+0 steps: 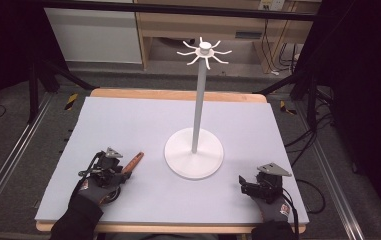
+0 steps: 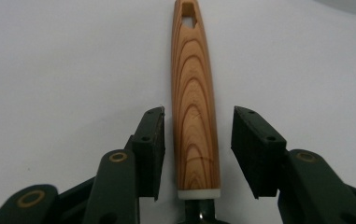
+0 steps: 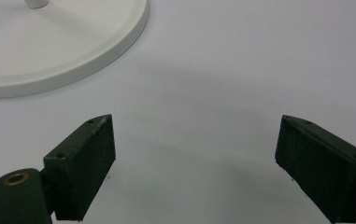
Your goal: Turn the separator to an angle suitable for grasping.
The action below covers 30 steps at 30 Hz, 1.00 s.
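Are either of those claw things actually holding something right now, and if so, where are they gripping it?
Nothing is held. The left gripper has its jaws on either side of the wooden handle, with gaps both sides. The right gripper is open over the bare table.

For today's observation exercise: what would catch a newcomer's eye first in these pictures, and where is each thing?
The tall white stand rises from the middle of the table, its pole topped by a ring of curved hooks. Near the table's front left, a wood-grain handle lies between the left gripper pads without touching them. The right gripper rests open at the front right.
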### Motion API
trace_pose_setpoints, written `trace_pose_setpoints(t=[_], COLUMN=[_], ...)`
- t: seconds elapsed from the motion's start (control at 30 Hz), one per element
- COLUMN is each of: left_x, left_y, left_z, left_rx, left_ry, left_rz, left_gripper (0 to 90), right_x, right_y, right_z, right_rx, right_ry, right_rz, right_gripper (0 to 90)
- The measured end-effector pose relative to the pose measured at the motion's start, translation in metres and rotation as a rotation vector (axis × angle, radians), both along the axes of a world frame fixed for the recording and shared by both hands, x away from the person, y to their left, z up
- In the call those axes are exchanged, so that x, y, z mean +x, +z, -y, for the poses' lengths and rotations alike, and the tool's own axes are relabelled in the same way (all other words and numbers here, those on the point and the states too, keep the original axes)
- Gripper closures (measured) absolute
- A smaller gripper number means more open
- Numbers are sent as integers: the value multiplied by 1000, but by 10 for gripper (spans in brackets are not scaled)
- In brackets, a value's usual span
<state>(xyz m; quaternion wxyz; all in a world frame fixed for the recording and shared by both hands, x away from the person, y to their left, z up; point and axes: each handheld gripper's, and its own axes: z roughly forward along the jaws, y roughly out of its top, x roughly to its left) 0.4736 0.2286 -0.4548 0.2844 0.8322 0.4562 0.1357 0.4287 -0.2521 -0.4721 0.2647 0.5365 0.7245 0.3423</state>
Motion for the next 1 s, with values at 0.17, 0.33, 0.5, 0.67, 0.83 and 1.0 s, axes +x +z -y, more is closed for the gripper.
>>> trace_pose_setpoints(t=[0.17,0.33,0.5,0.67,0.83,1.0], left_x=[1,5,14,23,26,30], left_y=[15,21,17,12,9,3], left_z=[-4,-4,2,8,11,15], left_rx=[-15,-21,-7,4,10,18], left_ry=[0,-12,-20,-24,-18,-23], left_rz=[32,34,20,11,2,-10], left_gripper=[532,522,524,529,546,564], right_x=[1,1,1,1,1,1], right_y=[0,-1,0,-1,0,0], right_z=[0,0,0,0,0,0], right_rx=[-7,-13,-4,-8,-10,-10], right_ry=[1,1,-2,-2,-3,-3], right_rz=[-2,-5,-8,-9,-13,-14], right_gripper=[127,127,127,127,127,127])
